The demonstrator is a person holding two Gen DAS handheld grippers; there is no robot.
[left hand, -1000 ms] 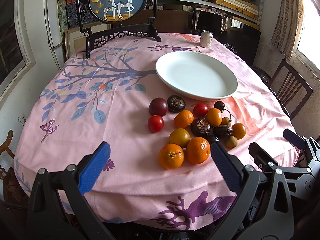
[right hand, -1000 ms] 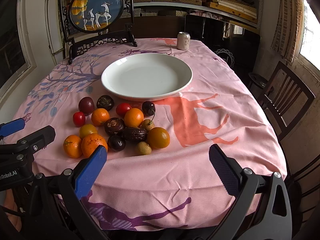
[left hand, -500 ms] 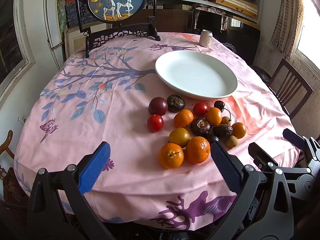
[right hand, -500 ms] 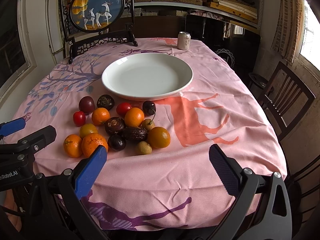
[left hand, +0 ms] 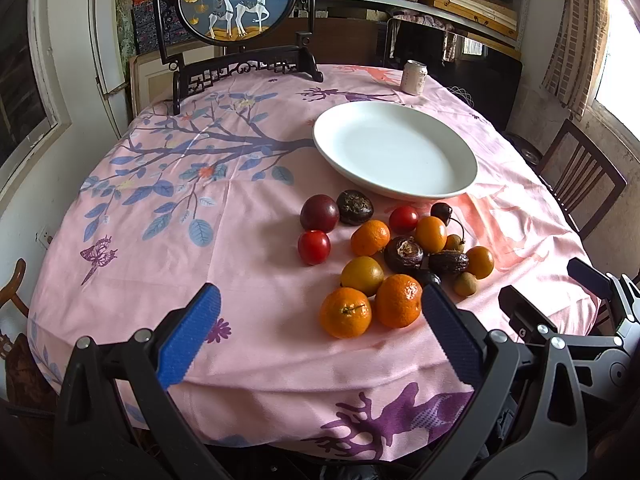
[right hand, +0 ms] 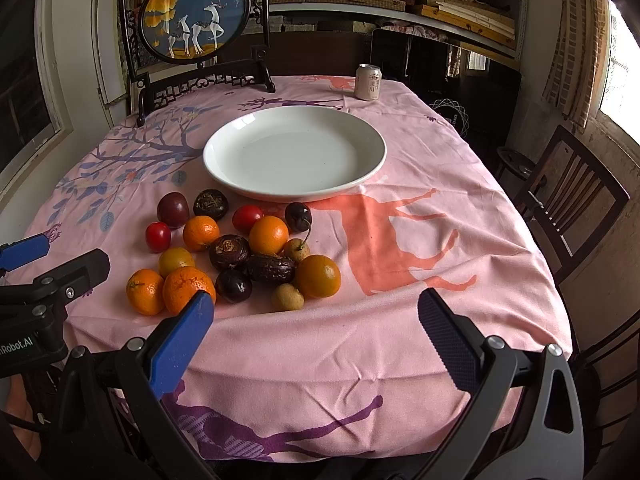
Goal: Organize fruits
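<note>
No change is seen over the last second: both grippers, left (left hand: 316, 332) and right (right hand: 312, 332), are held at 6 o'clock, jaws spread, empty. Fruits (right hand: 236, 248) are piled on the table (right hand: 400, 320); plate (right hand: 224, 168) at 12 o'clock is empty. Task not started.

pink-clothed table (left hand: 248, 352): plate (left hand: 394, 148), fruits (left hand: 384, 256), can (left hand: 414, 77)

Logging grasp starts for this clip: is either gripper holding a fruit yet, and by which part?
Nothing is held. The left gripper and right gripper are both open and empty, short of the fruit pile.
</note>
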